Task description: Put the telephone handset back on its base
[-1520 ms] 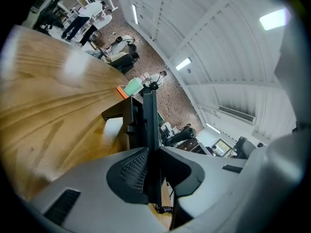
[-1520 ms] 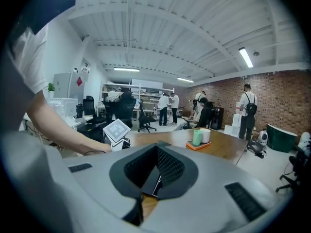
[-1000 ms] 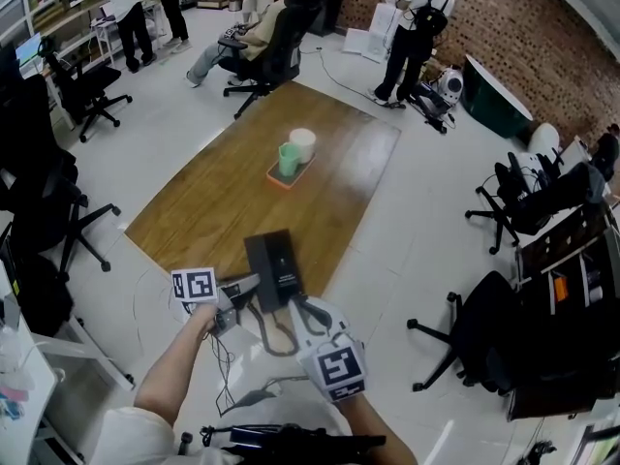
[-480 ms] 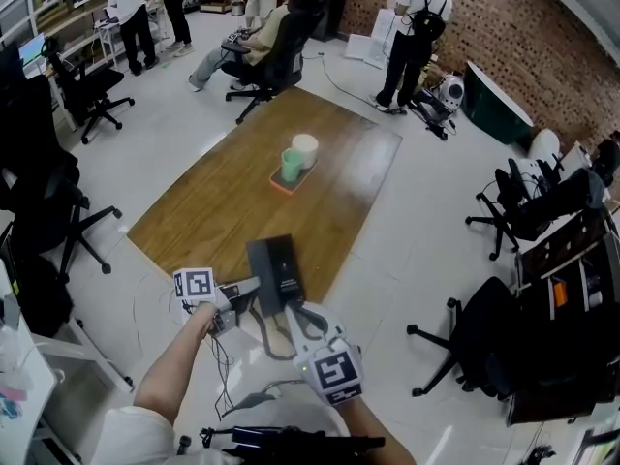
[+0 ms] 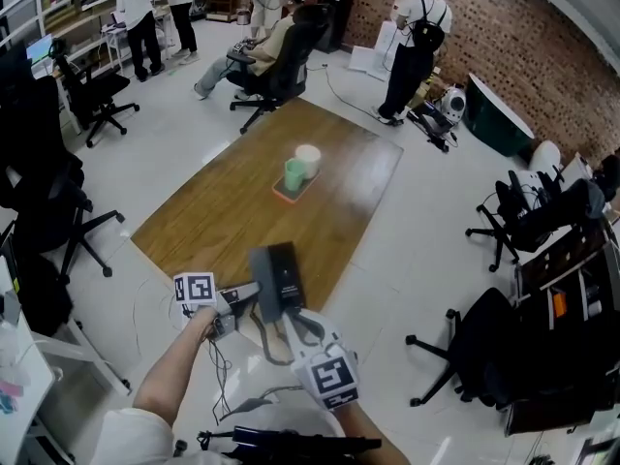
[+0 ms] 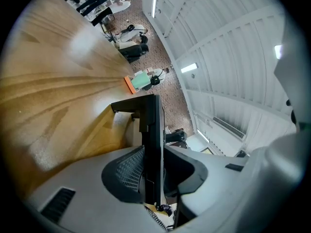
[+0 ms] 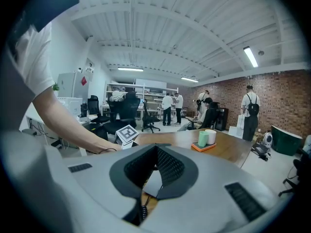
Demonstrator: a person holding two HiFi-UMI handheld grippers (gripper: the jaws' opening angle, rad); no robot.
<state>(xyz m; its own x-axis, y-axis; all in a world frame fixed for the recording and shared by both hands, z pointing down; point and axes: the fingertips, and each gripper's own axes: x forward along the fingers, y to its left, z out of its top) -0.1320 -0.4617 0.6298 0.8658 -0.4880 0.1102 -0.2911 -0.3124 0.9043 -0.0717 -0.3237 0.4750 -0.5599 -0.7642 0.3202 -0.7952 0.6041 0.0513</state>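
The black telephone [image 5: 279, 277] rests at the near edge of the wooden table [image 5: 223, 201]; I cannot tell handset from base. My left gripper [image 5: 244, 298] reaches it from the left. In the left gripper view the telephone [image 6: 151, 144] shows edge-on as a thin black slab between the jaws, which are opening, with a dark gap on its right side. A coiled cord [image 6: 156, 216] hangs under them. My right gripper [image 5: 291, 320] comes from below to the phone's near end. Its tips [image 7: 156, 149] meet, with nothing visibly clamped; the cord [image 7: 141, 210] runs beneath.
An orange tray [image 5: 290, 191] with a green cup [image 5: 294, 174] and a white cup [image 5: 308, 158] stands mid-table. Office chairs [image 5: 475, 342] ring the table. Several people stand or sit at the far end [image 5: 412, 37]. Cables trail on the white floor by my feet.
The head view has drifted a little, so the table and phone sit slightly higher in it. Both grippers stay at the phone's near end.
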